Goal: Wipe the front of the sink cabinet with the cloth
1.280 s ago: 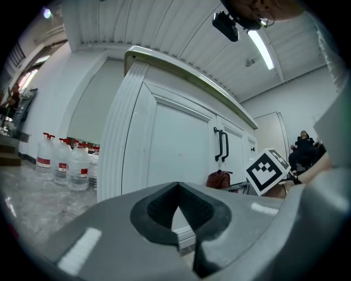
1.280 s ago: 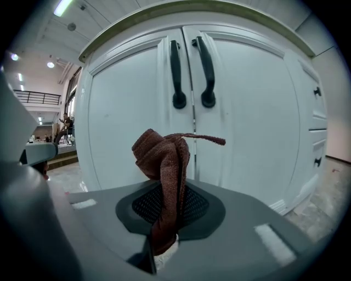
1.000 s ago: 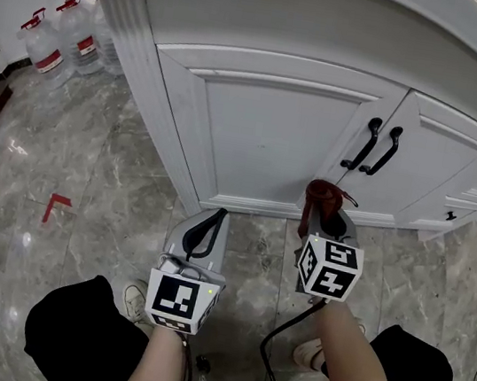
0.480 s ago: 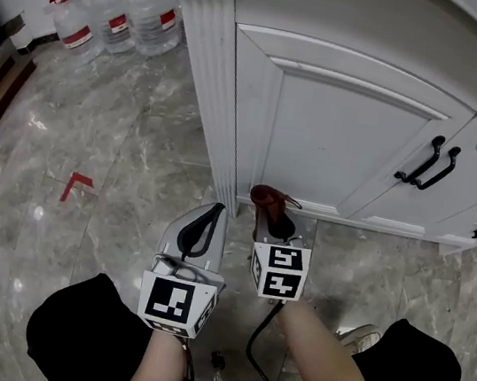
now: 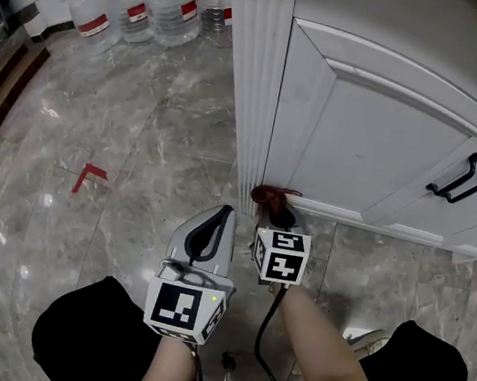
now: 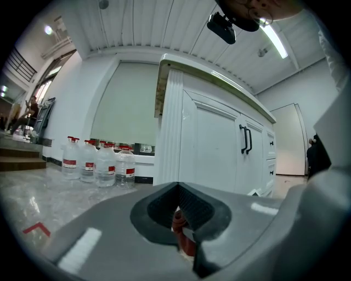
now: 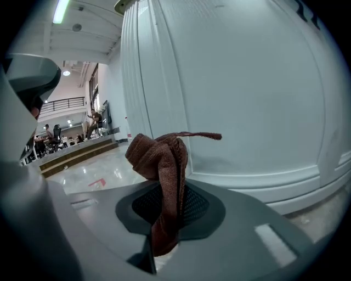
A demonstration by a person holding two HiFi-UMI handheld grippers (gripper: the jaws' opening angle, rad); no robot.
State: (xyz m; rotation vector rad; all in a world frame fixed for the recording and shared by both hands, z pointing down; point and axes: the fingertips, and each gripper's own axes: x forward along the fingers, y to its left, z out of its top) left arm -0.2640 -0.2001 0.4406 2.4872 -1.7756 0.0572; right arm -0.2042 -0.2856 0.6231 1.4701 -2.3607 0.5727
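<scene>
Now | my right hand-held gripper (image 7: 167, 208) clamped on bunched rust-brown woven cloth (image 7: 158, 156) | looks soft, light, floppy: I hold its gathered middle | left hand-held gripper (image 6: 178, 206) jaws together, idle

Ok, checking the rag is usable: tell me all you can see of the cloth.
The cloth is reddish-brown and coarse-woven, bunched into a folded wad with a thin tail sticking out sideways. The right gripper clamps its lower part, so it stands upright above the jaws, close to the lower front of the cabinet; contact is unclear.
</scene>
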